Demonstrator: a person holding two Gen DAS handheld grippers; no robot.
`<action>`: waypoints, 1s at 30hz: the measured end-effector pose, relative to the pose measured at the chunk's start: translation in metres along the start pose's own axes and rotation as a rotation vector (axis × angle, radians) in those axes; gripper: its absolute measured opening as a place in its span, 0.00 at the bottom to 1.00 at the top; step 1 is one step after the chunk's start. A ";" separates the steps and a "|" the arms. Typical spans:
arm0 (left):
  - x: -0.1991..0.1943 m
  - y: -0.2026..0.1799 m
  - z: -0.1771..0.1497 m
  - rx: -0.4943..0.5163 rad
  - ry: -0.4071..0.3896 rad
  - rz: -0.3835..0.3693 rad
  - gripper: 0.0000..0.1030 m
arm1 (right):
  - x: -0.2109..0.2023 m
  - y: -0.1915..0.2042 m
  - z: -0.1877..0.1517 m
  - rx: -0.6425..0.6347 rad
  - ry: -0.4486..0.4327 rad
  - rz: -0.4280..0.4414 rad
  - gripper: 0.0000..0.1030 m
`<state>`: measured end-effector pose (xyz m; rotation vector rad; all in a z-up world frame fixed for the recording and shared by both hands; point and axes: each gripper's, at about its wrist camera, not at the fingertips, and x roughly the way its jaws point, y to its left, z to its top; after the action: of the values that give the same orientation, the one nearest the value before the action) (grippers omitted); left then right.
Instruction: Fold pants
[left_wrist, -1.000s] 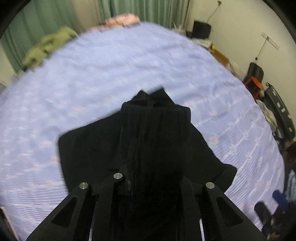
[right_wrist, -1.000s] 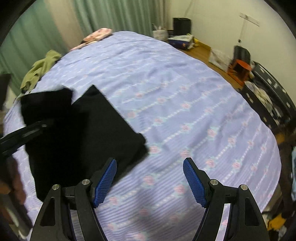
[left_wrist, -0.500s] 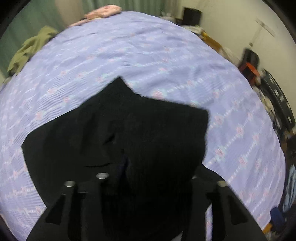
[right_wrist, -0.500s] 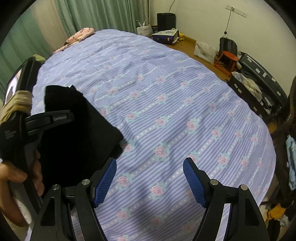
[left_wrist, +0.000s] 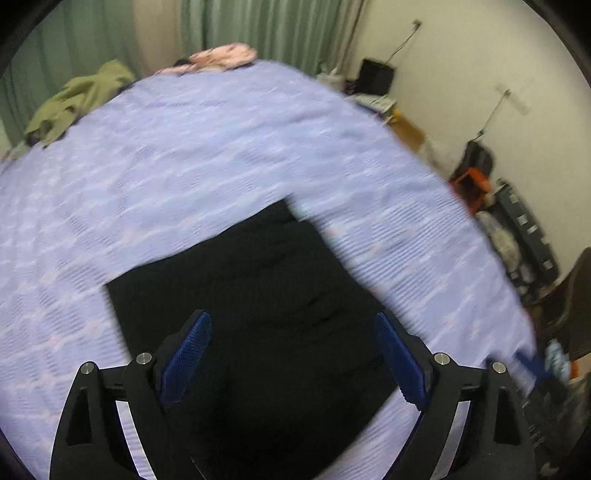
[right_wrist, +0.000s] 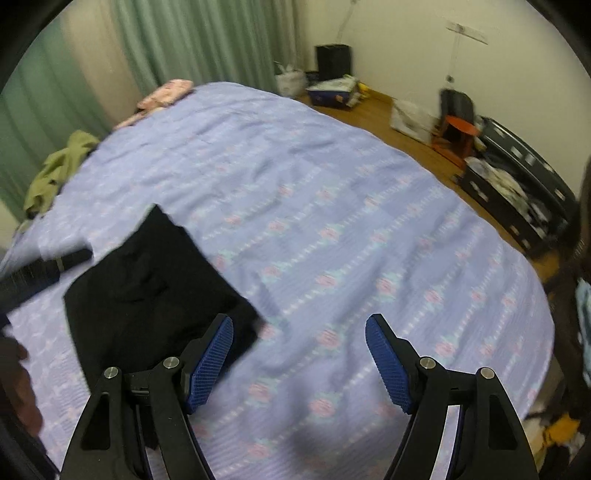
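Both grippers wide apart, holding nothing. Left gripper (left_wrist: 291, 354) hovers over black pants (left_wrist: 258, 295), right gripper (right_wrist: 299, 354) off to pants' right side over bedspread (right_wrist: 332, 221). Pants lie flat on bed as compact, roughly square bundle, looks mostly folded. Fabric seems soft, light, floppy, so layers probably slide if tugged. Best bet: pinch corner or folded edge through all layers, not middle. Green clothes (left_wrist: 74, 99) and pink thing (left_wrist: 221, 57) sit at far end, well apart.
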<state>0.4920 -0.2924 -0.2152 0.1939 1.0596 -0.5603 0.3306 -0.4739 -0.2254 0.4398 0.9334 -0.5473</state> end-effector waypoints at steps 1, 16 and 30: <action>0.003 0.009 -0.007 -0.007 0.015 0.007 0.88 | 0.002 0.006 0.002 -0.016 -0.005 0.028 0.73; 0.052 0.047 -0.113 -0.074 0.237 0.008 0.74 | 0.119 0.075 0.021 -0.210 0.180 0.176 0.62; 0.000 0.035 -0.161 -0.021 0.248 -0.025 0.75 | 0.066 0.063 0.011 -0.150 0.087 0.021 0.64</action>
<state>0.3859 -0.1964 -0.2974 0.2366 1.3093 -0.5571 0.4077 -0.4477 -0.2674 0.3401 1.0440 -0.4386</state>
